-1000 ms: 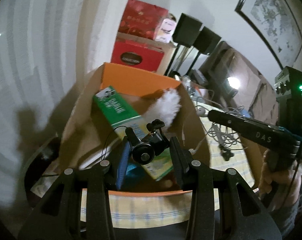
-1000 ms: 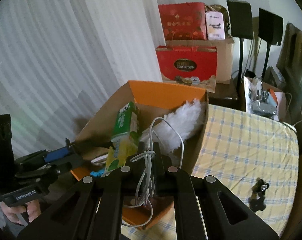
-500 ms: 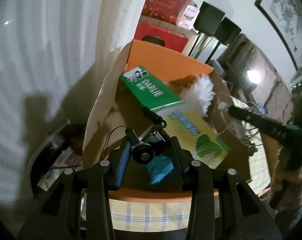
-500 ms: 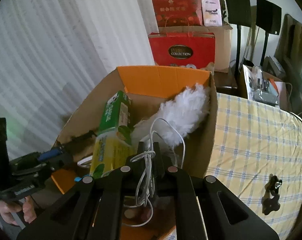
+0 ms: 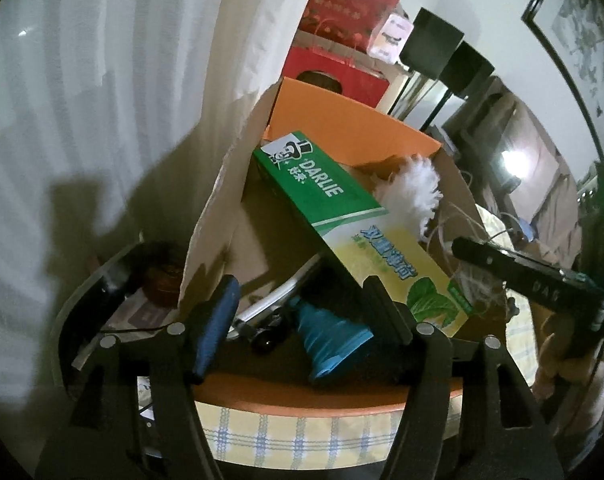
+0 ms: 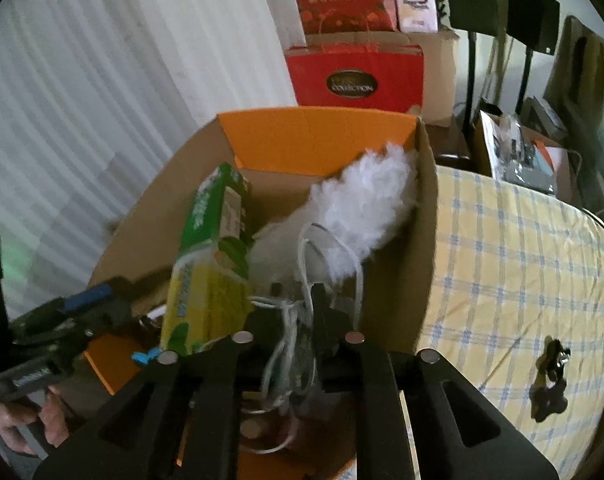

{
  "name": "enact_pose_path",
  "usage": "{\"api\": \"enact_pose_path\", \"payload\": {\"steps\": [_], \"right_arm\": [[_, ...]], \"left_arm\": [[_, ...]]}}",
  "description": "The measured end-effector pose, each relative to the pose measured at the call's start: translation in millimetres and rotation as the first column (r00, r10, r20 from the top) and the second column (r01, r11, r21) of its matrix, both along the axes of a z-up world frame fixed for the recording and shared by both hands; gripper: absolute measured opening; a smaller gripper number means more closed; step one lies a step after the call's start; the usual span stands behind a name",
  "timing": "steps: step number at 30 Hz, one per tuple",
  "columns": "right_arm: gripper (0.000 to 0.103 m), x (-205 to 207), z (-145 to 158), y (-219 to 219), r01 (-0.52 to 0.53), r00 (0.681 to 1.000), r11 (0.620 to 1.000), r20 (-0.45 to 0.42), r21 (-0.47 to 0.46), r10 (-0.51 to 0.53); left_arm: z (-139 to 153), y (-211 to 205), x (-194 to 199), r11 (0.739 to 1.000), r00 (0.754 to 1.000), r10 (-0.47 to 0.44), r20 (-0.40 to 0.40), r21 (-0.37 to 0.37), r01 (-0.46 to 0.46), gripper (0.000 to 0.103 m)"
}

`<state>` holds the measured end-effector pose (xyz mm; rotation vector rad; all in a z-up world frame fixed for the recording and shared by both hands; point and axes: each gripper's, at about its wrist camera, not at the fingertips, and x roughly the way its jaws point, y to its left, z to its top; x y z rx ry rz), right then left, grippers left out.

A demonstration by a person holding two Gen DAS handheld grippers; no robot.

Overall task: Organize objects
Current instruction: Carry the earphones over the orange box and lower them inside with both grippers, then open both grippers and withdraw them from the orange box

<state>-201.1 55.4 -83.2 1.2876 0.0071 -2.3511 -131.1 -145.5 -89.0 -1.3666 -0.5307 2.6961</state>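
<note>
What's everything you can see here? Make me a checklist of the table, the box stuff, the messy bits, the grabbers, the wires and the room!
Surface: table with yellow checked cloth.
Job's things: open cardboard box holding a green toothpaste carton, a white feather duster, a blue funnel-shaped thing and a small black gadget.
Clutter: a black clip-like object lies on the cloth, apart from the box.
Grippers: left gripper open over the box, holding nothing; right gripper shut on a white cable bundle.
Cables: only that white bundle, looping up near the duster.
Surroundings: white curtain, red gift bags, black music stands.
</note>
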Motion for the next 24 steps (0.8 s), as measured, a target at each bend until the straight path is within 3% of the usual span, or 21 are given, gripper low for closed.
{"api": "enact_pose_path", "payload": {"steps": [1, 3, 6, 10, 13, 20, 24], "right_arm": [[0.036, 2, 1, 1, 0.006, 1.0, 1.0, -0.004, 0.014, -0.006], [0.048, 4, 2, 3, 0.01, 1.0, 0.999, -0.012, 0.035, -0.01], [0.054, 11, 10, 9, 0.011, 1.0, 0.999, -0.021, 0.036, -0.011], [0.07, 19, 19, 15, -0.005, 1.0, 1.0, -0.009, 0.02, 0.005], [0.072, 21, 22, 14, -0.024, 0.999, 1.0, 0.029, 0.016, 0.024], [0.073, 39, 45, 17, -0.013, 0.999, 1.0, -0.051, 0.017, 0.014], [0.085, 46, 50, 23, 0.011, 0.996, 0.999, -0.088, 0.033, -0.008]], "left_arm": [[1, -1, 1, 1.0, 1.0, 0.003, -0.004, 0.005, -0.003, 0.066], [3, -1, 3, 1.0, 1.0, 0.005, -0.012, 0.011, -0.005, 0.069], [7, 1, 7, 1.0, 1.0, 0.007, -0.02, 0.007, -0.007, 0.073], [14, 7, 12, 1.0, 0.999, -0.004, -0.034, 0.004, 0.004, 0.082], [18, 10, 15, 1.0, 0.999, -0.009, -0.038, 0.006, 0.009, 0.083], [31, 21, 25, 0.999, 0.998, -0.013, -0.063, -0.035, 0.011, 0.087], [39, 28, 31, 0.997, 0.996, -0.011, -0.088, -0.077, 0.004, 0.094]]}}
